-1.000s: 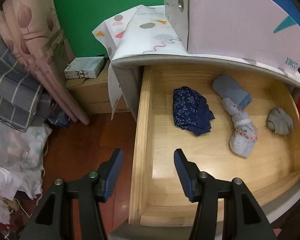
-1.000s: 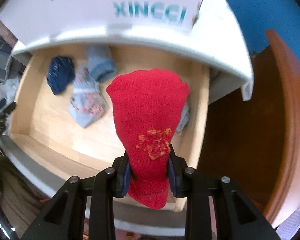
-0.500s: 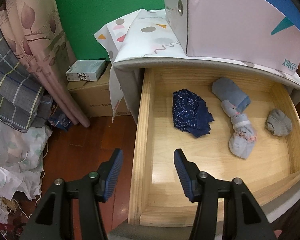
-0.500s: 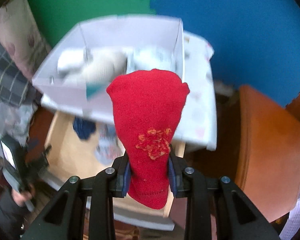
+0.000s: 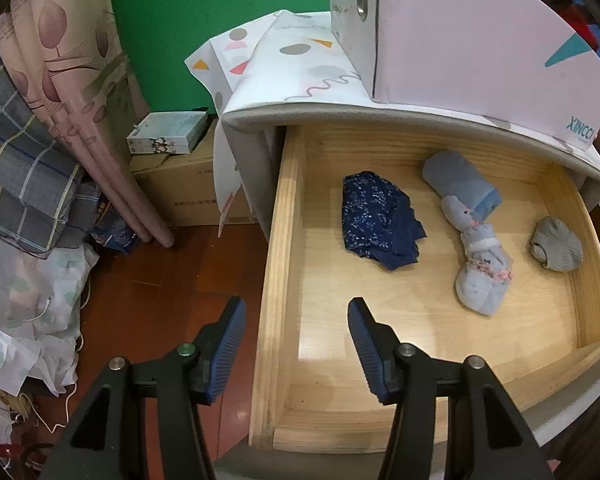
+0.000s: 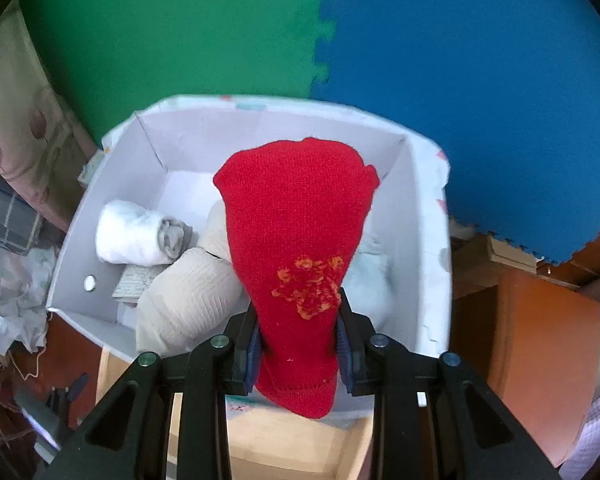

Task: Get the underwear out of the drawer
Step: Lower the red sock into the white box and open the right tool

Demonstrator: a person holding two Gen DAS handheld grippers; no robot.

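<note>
My right gripper is shut on a red knitted garment with an orange stitched mark, held above the open white box on the cabinet top. The box holds a white roll and a cream knitted bundle. In the left wrist view the open wooden drawer holds dark blue patterned underwear, a light blue bundle and a grey balled sock. My left gripper is open and empty over the drawer's front left corner.
The white box stands on the cabinet top above the drawer. Left of the cabinet are a cardboard carton, a small boxed pack, hanging fabric and crumpled cloth on the floor. An orange-brown chair stands at the right.
My right gripper has risen with the red garment from over the drawer to above the white box. My left gripper has stayed open and nearly still.
</note>
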